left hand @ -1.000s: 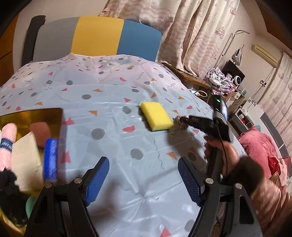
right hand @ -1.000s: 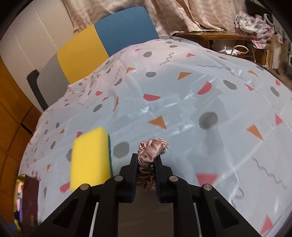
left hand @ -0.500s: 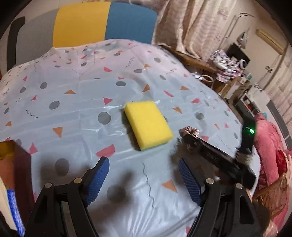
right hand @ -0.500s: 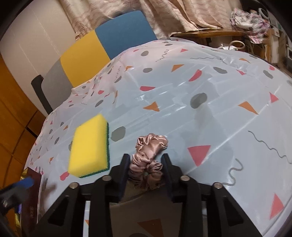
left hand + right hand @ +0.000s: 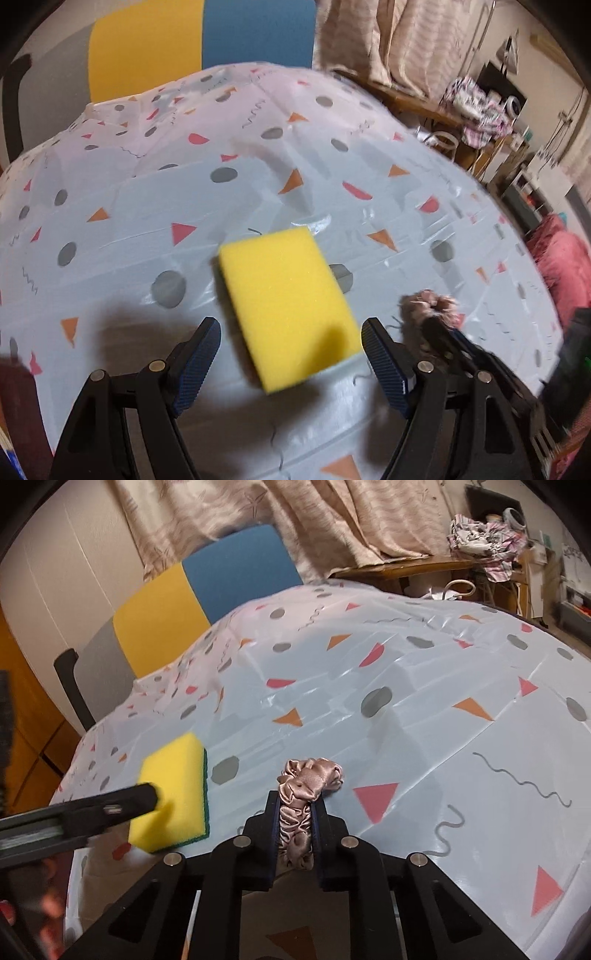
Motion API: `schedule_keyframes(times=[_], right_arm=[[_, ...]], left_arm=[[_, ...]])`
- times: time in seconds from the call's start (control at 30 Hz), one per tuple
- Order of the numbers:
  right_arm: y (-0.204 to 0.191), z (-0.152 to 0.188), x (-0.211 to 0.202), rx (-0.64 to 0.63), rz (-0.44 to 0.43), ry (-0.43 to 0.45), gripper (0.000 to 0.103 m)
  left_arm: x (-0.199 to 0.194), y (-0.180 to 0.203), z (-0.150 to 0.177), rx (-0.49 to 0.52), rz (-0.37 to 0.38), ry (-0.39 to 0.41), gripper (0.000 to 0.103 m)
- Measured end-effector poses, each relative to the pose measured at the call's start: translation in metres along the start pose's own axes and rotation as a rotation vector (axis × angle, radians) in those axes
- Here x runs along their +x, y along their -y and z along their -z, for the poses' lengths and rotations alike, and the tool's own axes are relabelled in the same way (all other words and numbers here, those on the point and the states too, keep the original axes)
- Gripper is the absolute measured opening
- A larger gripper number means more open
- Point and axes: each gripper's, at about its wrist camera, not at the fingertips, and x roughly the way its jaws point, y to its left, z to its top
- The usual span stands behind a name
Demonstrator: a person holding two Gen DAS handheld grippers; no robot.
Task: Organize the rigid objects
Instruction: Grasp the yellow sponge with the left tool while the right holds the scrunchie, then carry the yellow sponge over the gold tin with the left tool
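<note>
A table under a pale patterned cloth point(image 5: 122, 206), with a yellow sponge point(image 5: 284, 295) lying flat near its front edge.

The sponge's long axis runs from the front edge toward the striped chair point(image 5: 207, 590) at the far side, tilted a little; in the right wrist view its green scouring layer faces the pink satin hair tie point(image 5: 303, 794) just beside it. The left gripper point(image 5: 290, 350) stands wide open, its blue pads on either side of the sponge's near end and not touching it; a second ago the sponge lay well ahead of it and a box of things showed at the left. The right gripper point(image 5: 295, 834) is clamped on the hair tie; its jaws have just been closing again after briefly loosening, with the tie between them.
</note>
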Motion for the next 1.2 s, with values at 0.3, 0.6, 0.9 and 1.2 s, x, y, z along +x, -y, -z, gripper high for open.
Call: schedule_keyframes(times=[0.3, 0.6, 0.9, 1.2], right_arm=[[0.006, 0.002, 0.002, 0.029, 0.014, -0.006, 0.015], [0.008, 0.001, 0.004, 0.044, 0.019, -0.014, 0.015], [0.005, 0.002, 0.004, 0.025, 0.041, -0.011, 0.016], [0.0, 0.002, 0.002, -0.009, 0.068, 0.0, 0.016]], left_arm=[[0.036, 0.016, -0.001, 0.087, -0.057, -0.015, 0.083], [0.021, -0.003, 0.013, 0.016, 0.02, 0.045, 0.074], [-0.021, -0.015, 0.035, -0.034, 0.084, 0.126, 0.073], [-0.074, -0.038, 0.081, -0.089, 0.131, 0.169, 0.073]])
